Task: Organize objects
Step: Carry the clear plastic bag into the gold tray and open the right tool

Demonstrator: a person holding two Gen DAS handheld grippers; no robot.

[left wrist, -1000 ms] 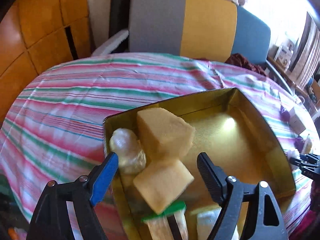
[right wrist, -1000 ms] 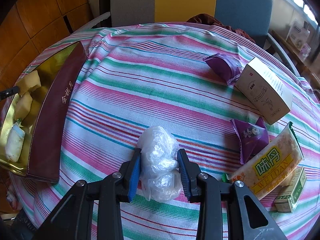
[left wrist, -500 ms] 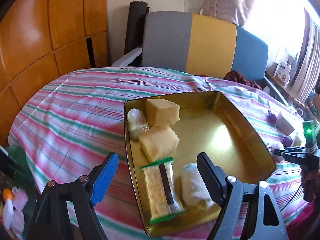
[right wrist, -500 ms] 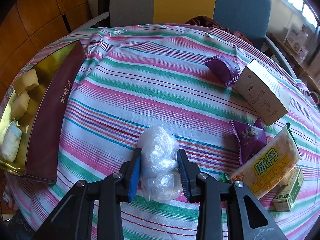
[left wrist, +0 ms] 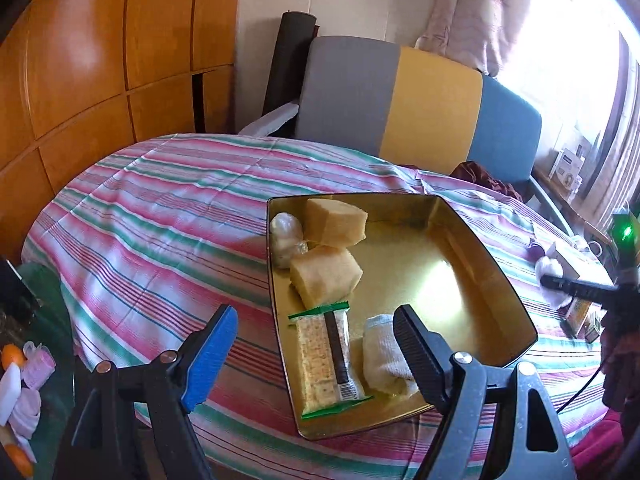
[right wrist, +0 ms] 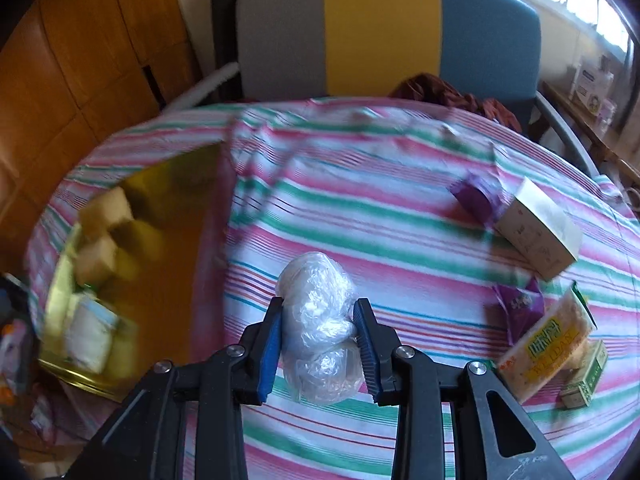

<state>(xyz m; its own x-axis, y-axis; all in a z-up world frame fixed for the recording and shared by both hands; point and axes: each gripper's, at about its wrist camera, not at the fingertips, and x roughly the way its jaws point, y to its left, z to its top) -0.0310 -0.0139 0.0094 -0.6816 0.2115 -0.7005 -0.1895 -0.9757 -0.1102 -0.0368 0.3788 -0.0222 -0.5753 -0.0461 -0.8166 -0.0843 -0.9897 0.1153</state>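
1. Right gripper (right wrist: 318, 344): clamped on plastic bundle (right wrist: 318, 320), pads pressed against both of its sides, raised clear of striped cloth (right wrist: 360, 216).
2. Left gripper (left wrist: 316, 354): spread wide, empty, poised over near end of tin (left wrist: 476, 240).
3. Inside tin: two sponge blocks (left wrist: 334, 222) at far left, wrapped ball (left wrist: 285, 236) touching them, cracker pack (left wrist: 328, 360) and white roll (left wrist: 386, 354) at near end.
4. Right of tin, well apart: purple packets (right wrist: 478, 196), carton (right wrist: 540, 232), yellow packet (right wrist: 546, 342).

Tin (right wrist: 132, 216) at the table's left, boxes (right wrist: 540, 228) and packets (right wrist: 544, 340) at its right.
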